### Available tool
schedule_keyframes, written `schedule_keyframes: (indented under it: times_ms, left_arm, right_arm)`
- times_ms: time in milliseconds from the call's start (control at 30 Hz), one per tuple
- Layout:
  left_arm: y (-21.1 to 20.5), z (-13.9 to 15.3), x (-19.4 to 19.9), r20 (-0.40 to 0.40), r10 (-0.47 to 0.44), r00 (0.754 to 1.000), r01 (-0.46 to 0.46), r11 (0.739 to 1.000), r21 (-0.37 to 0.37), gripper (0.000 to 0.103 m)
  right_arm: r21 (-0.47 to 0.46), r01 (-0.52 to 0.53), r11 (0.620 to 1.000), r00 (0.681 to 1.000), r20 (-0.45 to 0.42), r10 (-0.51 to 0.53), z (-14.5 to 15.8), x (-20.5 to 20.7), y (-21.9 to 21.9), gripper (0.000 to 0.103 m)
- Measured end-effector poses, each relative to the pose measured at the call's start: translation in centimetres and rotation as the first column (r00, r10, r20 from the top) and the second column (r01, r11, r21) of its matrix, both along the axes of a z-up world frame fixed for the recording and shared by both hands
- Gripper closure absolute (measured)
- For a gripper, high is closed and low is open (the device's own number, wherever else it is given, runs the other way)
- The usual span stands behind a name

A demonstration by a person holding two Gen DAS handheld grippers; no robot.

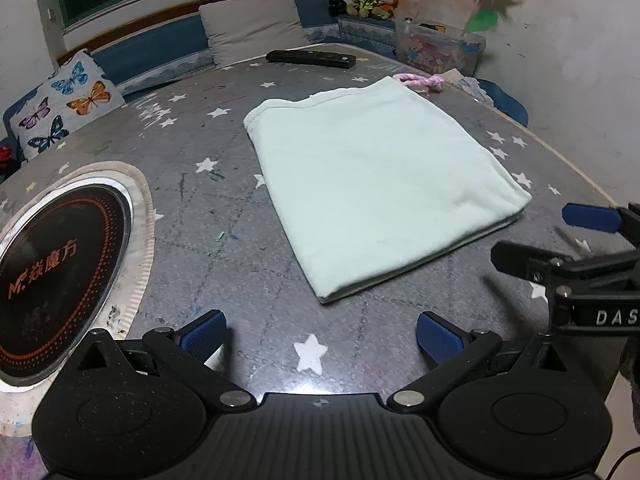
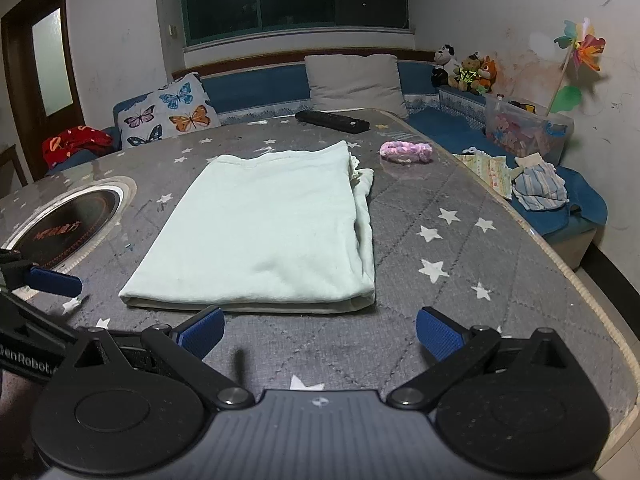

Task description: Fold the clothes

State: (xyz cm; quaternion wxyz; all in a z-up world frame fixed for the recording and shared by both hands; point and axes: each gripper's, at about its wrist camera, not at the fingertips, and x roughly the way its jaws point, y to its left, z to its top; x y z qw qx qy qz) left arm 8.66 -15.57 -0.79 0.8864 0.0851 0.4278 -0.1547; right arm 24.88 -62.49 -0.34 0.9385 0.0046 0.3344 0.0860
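A pale mint-green garment (image 1: 372, 184) lies folded into a flat rectangle on the grey star-patterned table (image 1: 240, 280). In the right wrist view the same garment (image 2: 264, 236) sits just beyond the fingers, with a frilled edge showing at its far right corner. My left gripper (image 1: 320, 338) is open, hovering short of the garment's near corner with nothing between its blue pads. My right gripper (image 2: 320, 336) is also open and empty, close to the garment's near folded edge. The right gripper (image 1: 560, 240) shows at the right edge of the left wrist view, and the left gripper's blue fingertip (image 2: 56, 280) shows at the left of the right wrist view.
A round black induction hob (image 1: 60, 276) is set into the table at the left. A black remote (image 2: 332, 121) and a pink scrunchie (image 2: 406, 151) lie at the far side. Pillows, a blue bench, a toy bin (image 2: 528, 132) and small clothes (image 2: 536, 190) surround the table.
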Motion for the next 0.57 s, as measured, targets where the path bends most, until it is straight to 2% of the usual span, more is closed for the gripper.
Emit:
schedule_keyframes:
  times_ms: [567]
  left_arm:
    - [-0.21, 0.02, 0.85, -0.022, -0.004, 1.000, 0.004, 1.000, -0.006, 0.000]
  right_arm:
    - [-0.002, 0.006, 1.000, 1.000, -0.012, -0.006, -0.14, 0.98, 0.00, 0.000]
